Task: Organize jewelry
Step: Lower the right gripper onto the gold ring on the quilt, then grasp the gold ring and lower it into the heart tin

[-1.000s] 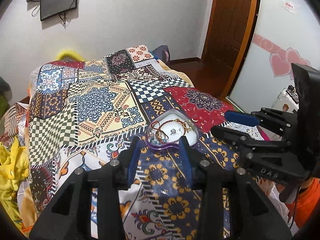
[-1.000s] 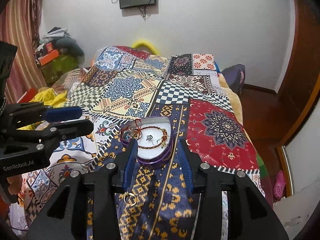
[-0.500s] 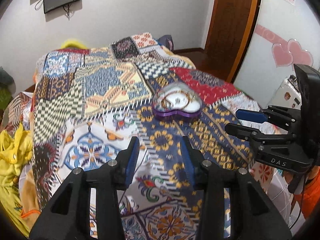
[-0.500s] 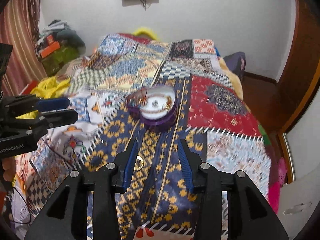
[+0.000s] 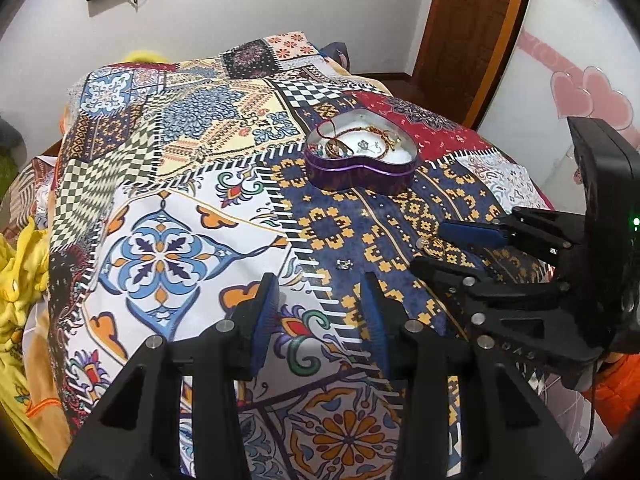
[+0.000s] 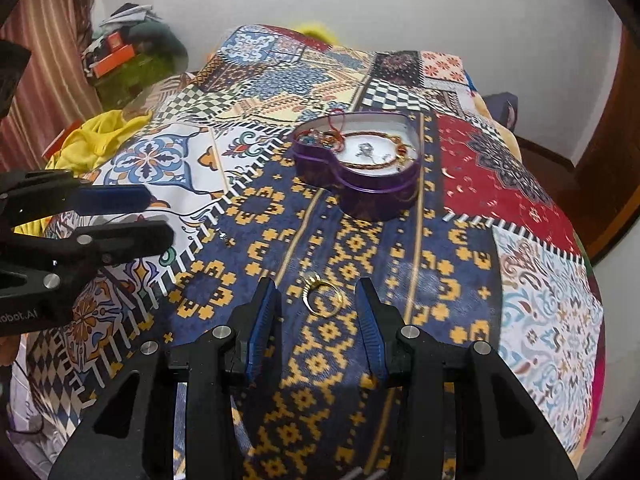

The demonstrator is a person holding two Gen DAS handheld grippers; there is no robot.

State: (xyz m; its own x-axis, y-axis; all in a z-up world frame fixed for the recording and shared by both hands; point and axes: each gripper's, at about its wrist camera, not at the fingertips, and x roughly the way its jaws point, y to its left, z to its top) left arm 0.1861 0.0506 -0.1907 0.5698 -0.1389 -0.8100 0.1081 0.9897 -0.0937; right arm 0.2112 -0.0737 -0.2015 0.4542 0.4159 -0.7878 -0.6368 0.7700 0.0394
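Two loose pieces are left out on the bedspread (image 5: 168, 216), so I judge I'm in the pick-up stage, with nothing lifted yet.

Starting at the left, my left gripper (image 5: 320, 312) hangs over the cloth with its jaws apart and nothing between them. Just ahead of its tips lies a small silver piece (image 5: 344, 264), too small for me to say whether it's a stud or a charm. To take it I'd need to ease forward and down until it sits between the pads, then close gently; it looks tiny and could slip or get pushed into the fabric.

Further back, about the middle, sits the purple heart-shaped tin (image 6: 360, 176), lid off. Inside on the white lining I can make out a red-and-gold bracelet (image 6: 396, 152), a tangle of coloured bits at the left lobe, and something small and silvery in the centre.

On the right, my right gripper (image 6: 320, 316) is also spread wide and empty, and the gold ring (image 6: 322, 298) lies flat on the blue-and-yellow pattern almost between its tips. I'd guess a short drop and a soft squeeze across the band is called for, then a carry to the tin.
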